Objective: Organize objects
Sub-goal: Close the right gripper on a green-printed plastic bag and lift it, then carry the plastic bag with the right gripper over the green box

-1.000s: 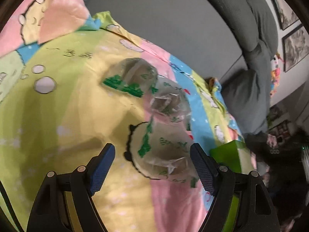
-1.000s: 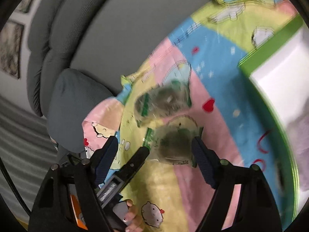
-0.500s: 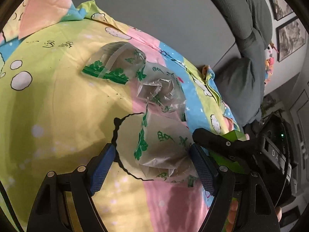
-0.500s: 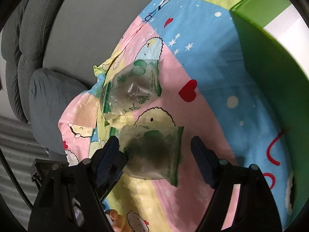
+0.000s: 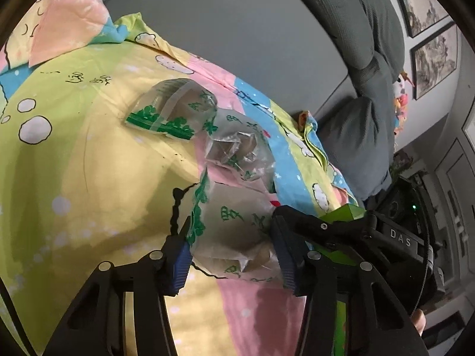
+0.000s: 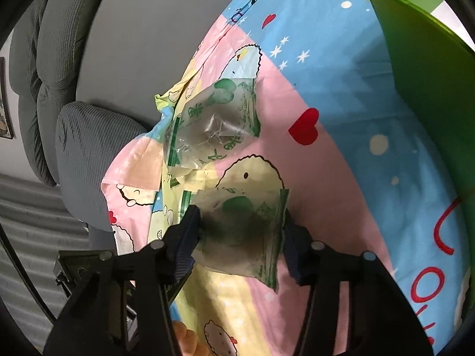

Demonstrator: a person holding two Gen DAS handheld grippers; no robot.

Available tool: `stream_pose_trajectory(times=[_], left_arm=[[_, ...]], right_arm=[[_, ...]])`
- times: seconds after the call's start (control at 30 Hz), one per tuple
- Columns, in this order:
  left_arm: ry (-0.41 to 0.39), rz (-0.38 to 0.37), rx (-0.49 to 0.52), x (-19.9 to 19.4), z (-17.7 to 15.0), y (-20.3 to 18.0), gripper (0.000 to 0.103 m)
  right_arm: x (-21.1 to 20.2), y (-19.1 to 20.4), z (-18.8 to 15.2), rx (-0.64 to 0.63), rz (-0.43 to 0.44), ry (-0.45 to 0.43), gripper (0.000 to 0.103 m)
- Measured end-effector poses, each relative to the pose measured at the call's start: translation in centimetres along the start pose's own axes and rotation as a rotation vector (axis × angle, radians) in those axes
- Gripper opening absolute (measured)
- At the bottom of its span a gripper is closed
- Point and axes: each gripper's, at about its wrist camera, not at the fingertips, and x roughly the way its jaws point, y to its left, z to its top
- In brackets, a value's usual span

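Both the left gripper (image 5: 231, 255) and right gripper (image 6: 240, 246) have their jaws closed partway onto one light, crinkly, slippery plastic bag (image 5: 234, 225), best pinched at its bunched middle

Background stuff: a grey sofa (image 5: 341, 14) runs along the back with a matching cushion (image 5: 356, 145) leaning at its end. Two framed ink paintings (image 5: 433, 56) hang on the wall, and a small colourful toy (image 5: 400, 101) sits by the cushion. From the other side the same sofa's armrest (image 6: 89, 160) shows, plus another frame (image 6: 4, 101) at the edge.
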Motion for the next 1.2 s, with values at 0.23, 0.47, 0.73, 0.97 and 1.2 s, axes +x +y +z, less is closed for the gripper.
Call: stream_pose_trajectory(times=[0.23, 0.47, 0.73, 0.97, 1.2], left_arm=[[-0.016, -0.001, 0.031, -0.9, -0.1, -0.9, 0.051], [-0.074, -0.011, 0.058, -3.2, -0.4, -2.4, 0.051], [-0.136, -0.041, 0.112, -5.5, -0.8, -5.1, 0.051], [-0.165, -0.080, 0.176, -6.7, -1.3, -8.0, 0.051], [-0.187, -0.133, 0.247, -7.5, -2.1, -11.1, 0.051]], right_arm=[[-0.4, 0.6, -0.1, -0.023, -0.002, -0.007, 0.051], [-1.7, 1.9, -0.8, -0.067, 0.030, -0.019, 0.051], [-5.1, 3.7, -2.0, -0.131, 0.069, -0.089, 0.051], [-8.9, 3.7, -3.2, -0.143, 0.102, -0.173, 0.051], [-13.1, 3.8, -4.3, -0.190, 0.126, -0.265, 0.051]])
